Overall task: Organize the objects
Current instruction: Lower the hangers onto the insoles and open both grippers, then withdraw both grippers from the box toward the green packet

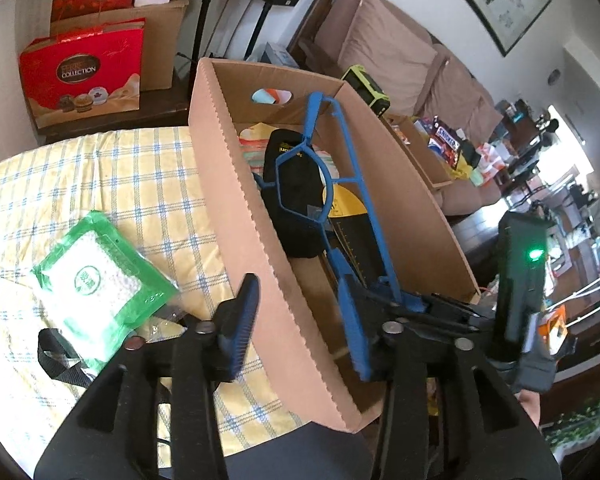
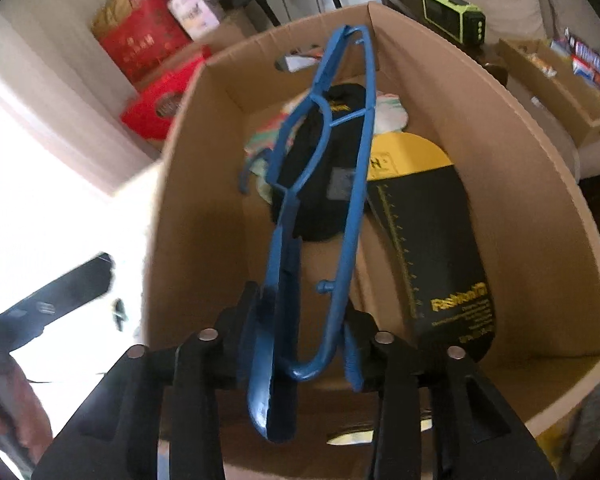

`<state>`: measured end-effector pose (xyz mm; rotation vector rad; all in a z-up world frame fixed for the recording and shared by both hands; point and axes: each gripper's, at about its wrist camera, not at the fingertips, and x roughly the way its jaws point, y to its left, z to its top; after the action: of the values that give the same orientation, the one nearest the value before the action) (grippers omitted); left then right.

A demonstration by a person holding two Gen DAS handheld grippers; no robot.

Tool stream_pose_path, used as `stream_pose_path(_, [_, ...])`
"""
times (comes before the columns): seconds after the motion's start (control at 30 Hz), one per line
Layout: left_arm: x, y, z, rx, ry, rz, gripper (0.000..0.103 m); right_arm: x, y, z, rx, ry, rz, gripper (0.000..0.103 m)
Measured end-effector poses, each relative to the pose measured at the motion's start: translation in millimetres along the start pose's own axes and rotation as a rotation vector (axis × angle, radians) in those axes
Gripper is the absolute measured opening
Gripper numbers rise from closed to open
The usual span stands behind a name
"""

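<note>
On the left of the left wrist view, a green-edged packet of white beads [image 1: 100, 280] lies on the yellow checked cloth [image 1: 112, 184] covering the desk, with a black strap [image 1: 54, 360] just beside its near corner. Behind it, against the wall, stands a red gift bag [image 1: 82, 76].

The left gripper [image 1: 300, 328] is released — its blue-padded fingers [image 1: 240, 320] stand wide apart, straddling the near wall of the open cardboard box [image 1: 228, 200], one finger outside over the cloth and the other inside.

Inside the box, a blue plastic hanger [image 1: 332, 184] slants up from the lower right toward the far wall. Beneath it lie a black fabric item [image 1: 296, 200] on some pale patterned cloth, and next to those a black-and-yellow card package [image 1: 352, 232].

In the right wrist view, the right gripper [image 2: 300, 344] is clenched on the blue plastic hanger [image 2: 340, 208], its fingers pinching the curved end while the rest of the frame reaches out over the box [image 2: 540, 208] interior, above the black fabric item [image 2: 324, 184] and the card package [image 2: 432, 240].

Farther right, past the box, a green-and-black radio [image 1: 368, 88] sits near a brown sofa [image 1: 400, 48] — a smaller tray of snacks [image 1: 428, 148] stands beside it.
</note>
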<state>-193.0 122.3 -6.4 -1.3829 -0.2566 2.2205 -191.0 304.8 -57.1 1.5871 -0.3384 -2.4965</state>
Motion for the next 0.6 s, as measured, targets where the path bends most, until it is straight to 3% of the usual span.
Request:
stream_pose_path(0.17, [-7.5, 4.7, -3.1, -0.001, -0.029, 0.026, 0.061, -11.6, -2.0, -4.2, -0.050, -0.019, -0.085, 0.063])
stream_pose_path(0.27, [-10.8, 6.1, -4.2, 0.007, -0.040, 0.056, 0.065, -29.6, -3.7, -3.4, -0.073, -0.068, -0.120, 0.067])
stream_pose_path(0.37, [-14.7, 7.5, -6.1, 0.011, -0.050, 0.076, 0.078, -40.2, -0.3, -0.3, -0.094, -0.107, -0.148, 0.071])
stream_pose_path(0.53, [-23.2, 5.0, -10.6, 0.048, -0.077, 0.134, 0.082, -48.7, 3.7, 1.6, -0.090, -0.135, -0.121, 0.072])
stream_pose_path(0.57, [-25.5, 3.9, -12.1, 0.060, -0.086, 0.149, 0.086, -49.6, 6.3, 1.1, -0.090, -0.141, -0.115, 0.074])
stream_pose_path(0.6, [-29.0, 3.5, -14.2, 0.070, -0.101, 0.159, 0.097, -51.1, 8.3, 0.1, -0.091, -0.146, -0.109, 0.076])
